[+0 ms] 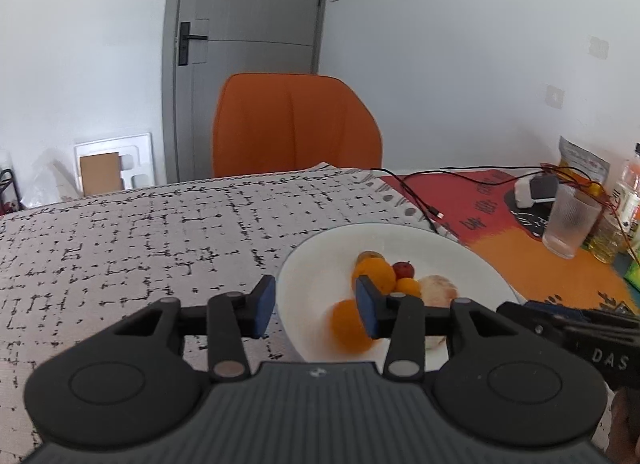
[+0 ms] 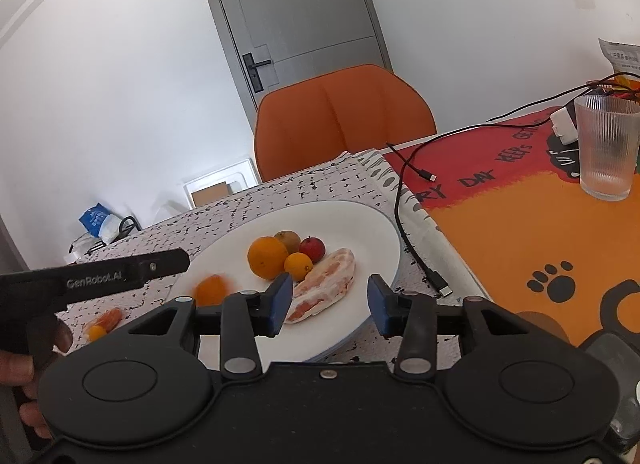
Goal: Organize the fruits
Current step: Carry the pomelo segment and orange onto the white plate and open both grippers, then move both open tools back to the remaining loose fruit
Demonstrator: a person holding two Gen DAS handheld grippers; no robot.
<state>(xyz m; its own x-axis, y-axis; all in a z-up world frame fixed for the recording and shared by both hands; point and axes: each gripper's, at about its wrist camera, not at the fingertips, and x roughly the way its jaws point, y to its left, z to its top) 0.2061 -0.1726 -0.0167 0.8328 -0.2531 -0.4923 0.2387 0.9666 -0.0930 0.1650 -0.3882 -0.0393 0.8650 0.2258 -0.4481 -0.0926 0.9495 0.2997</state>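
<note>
A white plate (image 2: 360,224) holds a large orange (image 2: 267,257), a small orange (image 2: 298,266), a kiwi (image 2: 288,239), a small red fruit (image 2: 313,249) and a peeled pomelo piece (image 2: 326,284). A blurred orange (image 2: 211,290) sits at the plate's left side; it also shows in the left wrist view (image 1: 347,327). An orange piece and a tiny orange fruit (image 2: 105,322) lie on the cloth left of the plate. My left gripper (image 1: 316,306) is open and empty over the plate's left rim (image 1: 304,260). My right gripper (image 2: 330,302) is open and empty above the plate's near edge.
A ribbed glass (image 2: 606,148) stands on the orange-red mat (image 2: 520,224) at right, beside a white charger and bottles. A black cable (image 2: 404,208) runs along the plate's right side. An orange chair (image 2: 344,116) stands behind the table.
</note>
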